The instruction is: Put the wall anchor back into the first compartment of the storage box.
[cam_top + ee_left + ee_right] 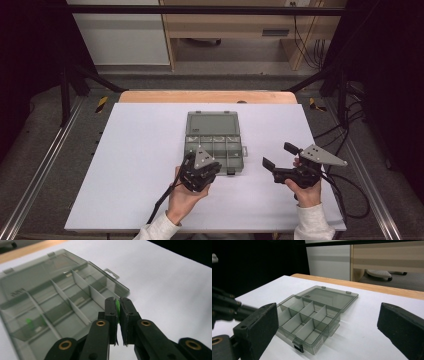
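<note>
A smoky grey compartment box (216, 148) lies open in the middle of the white table, its lid (212, 123) flat on the far side. My left gripper (206, 169) hovers over the box's near left corner. In the left gripper view that gripper (118, 303) is shut on a small green piece (117, 308) above the box (62, 292). A second green piece (29, 323) sits in one compartment. My right gripper (280, 155) is held open to the right of the box, nothing between its jaws. The right gripper view looks between the wide jaws at the box (312, 315).
The white table top (135, 165) has bare room left and right of the box. A wooden strip (207, 96) runs along its far edge. Black frame rails and cables (350, 150) stand beside the table; a wooden cabinet (240, 25) is beyond.
</note>
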`<action>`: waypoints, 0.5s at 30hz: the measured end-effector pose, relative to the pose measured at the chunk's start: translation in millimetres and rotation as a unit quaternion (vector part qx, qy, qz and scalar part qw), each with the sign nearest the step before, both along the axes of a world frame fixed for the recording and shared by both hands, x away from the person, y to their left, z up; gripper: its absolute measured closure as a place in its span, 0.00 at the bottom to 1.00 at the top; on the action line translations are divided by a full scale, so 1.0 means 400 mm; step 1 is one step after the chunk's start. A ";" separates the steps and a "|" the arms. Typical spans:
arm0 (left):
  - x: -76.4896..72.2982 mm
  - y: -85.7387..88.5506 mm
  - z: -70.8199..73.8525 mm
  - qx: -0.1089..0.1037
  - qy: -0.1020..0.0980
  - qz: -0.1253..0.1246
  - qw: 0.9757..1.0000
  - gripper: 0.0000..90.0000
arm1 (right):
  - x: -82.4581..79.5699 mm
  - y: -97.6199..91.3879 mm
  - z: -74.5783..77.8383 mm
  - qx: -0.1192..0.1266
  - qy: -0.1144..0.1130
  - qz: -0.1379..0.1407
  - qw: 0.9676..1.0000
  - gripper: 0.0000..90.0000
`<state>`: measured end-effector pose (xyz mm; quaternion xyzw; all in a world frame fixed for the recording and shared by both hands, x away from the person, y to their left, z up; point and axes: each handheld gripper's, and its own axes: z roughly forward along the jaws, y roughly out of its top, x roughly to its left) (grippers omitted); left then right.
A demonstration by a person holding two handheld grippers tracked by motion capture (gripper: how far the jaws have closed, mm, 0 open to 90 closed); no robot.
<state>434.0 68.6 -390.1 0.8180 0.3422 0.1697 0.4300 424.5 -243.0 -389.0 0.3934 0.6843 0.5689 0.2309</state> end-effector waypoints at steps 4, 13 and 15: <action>0.025 0.027 0.024 -0.004 -0.006 0.007 1.000 0.94 | 0.000 0.001 -0.001 -0.001 0.001 -0.002 1.000 0.04; 0.095 0.073 0.047 -0.001 -0.011 0.027 1.000 0.94 | 0.000 0.000 0.000 -0.002 0.002 -0.002 1.000 0.04; 0.112 0.080 0.045 0.001 -0.010 0.031 0.999 0.94 | 0.001 -0.001 -0.001 -0.003 0.000 -0.002 1.000 0.04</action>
